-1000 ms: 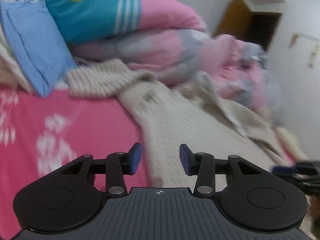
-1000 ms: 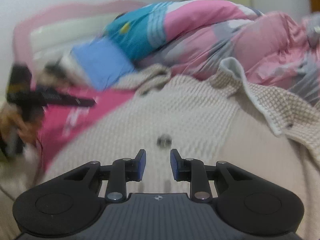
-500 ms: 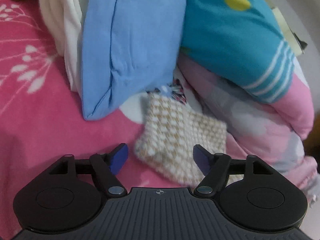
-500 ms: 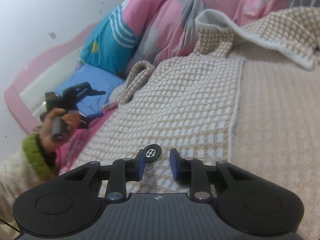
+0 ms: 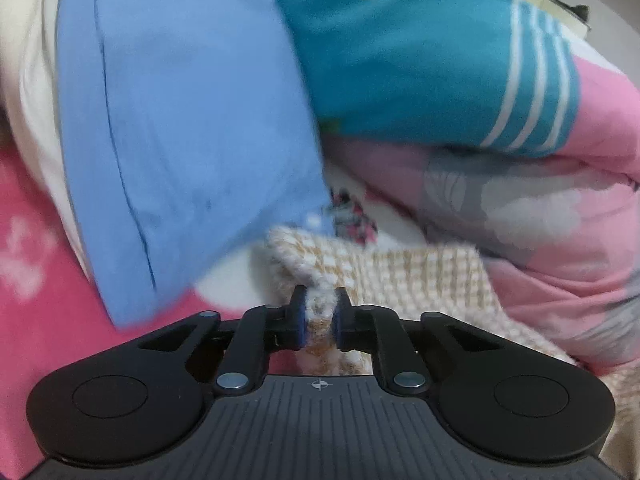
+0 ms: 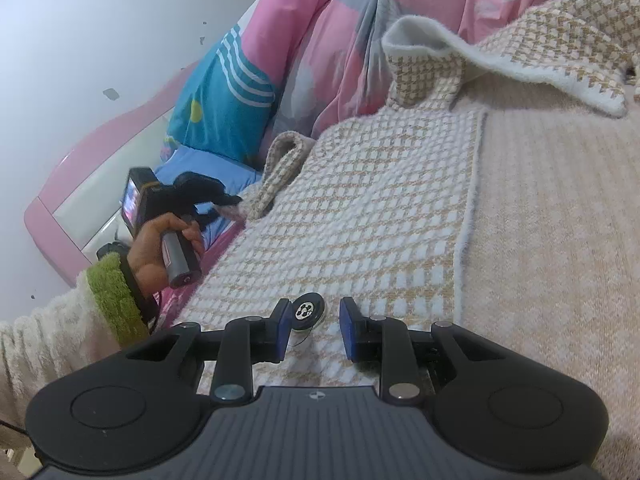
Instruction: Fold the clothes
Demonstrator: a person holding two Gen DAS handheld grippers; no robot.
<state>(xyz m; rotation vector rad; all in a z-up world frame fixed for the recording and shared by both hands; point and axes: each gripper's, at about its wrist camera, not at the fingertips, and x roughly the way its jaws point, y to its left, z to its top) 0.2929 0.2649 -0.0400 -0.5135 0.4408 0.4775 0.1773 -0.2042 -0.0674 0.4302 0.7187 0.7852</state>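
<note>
Cardigan (image 6: 360,208): sleeve cuff (image 5: 320,312) pinched by left fingers (image 5: 298,320); right fingers (image 6: 347,328) parted over button (image 6: 307,311).

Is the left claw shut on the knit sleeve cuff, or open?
Shut on it. The left claw has just closed, and its blue pads pinch the knit sleeve cuff between them.

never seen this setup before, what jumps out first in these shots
The left gripper has just been closing and now pinches the cuff of the beige checked cardigan, right below a blue pillow and a teal striped quilt. In the right wrist view the cardigan lies spread over the pink bed, and a dark button sits between the right gripper's parted pads.
</note>
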